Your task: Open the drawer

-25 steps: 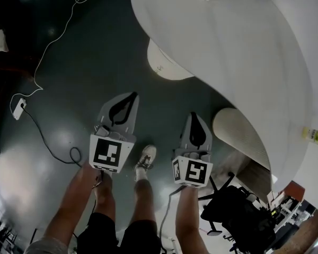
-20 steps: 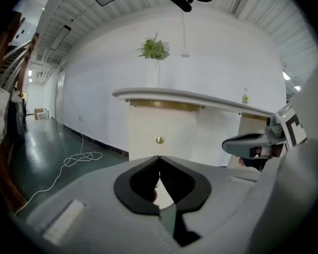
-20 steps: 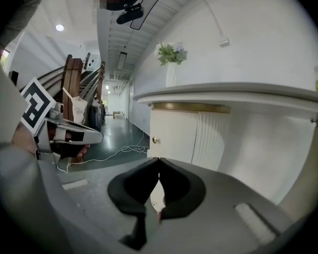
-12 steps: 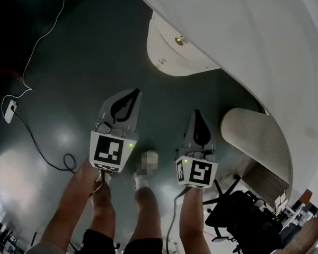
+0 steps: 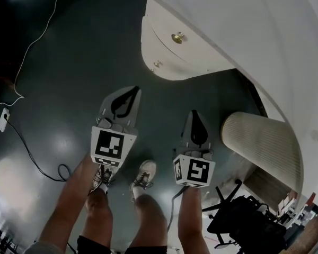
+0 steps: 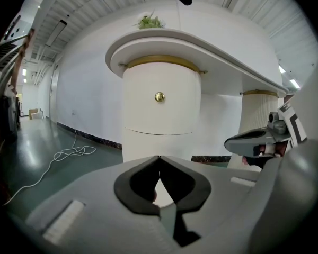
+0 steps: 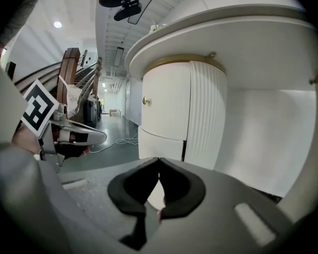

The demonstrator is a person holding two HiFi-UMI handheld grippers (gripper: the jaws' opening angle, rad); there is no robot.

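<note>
Left gripper (image 5: 133, 90), right gripper (image 5: 195, 112): jaws pressed together, both empty | white curved drawer (image 6: 159, 118), round brass knob (image 6: 159, 96): far ahead, well apart | risk: unless parted first, they'd likely butt the knob and skid off

The left arm (image 5: 69, 205) and right arm (image 5: 191, 221) reach forward side by side, left gripper (image 5: 134, 91) and right gripper (image 5: 195, 114) tipped slightly down, jaws closed on nothing.

Grey left gripper (image 5: 134, 89), right gripper (image 5: 195, 112); white sneakers (image 5: 143, 172).
</note>
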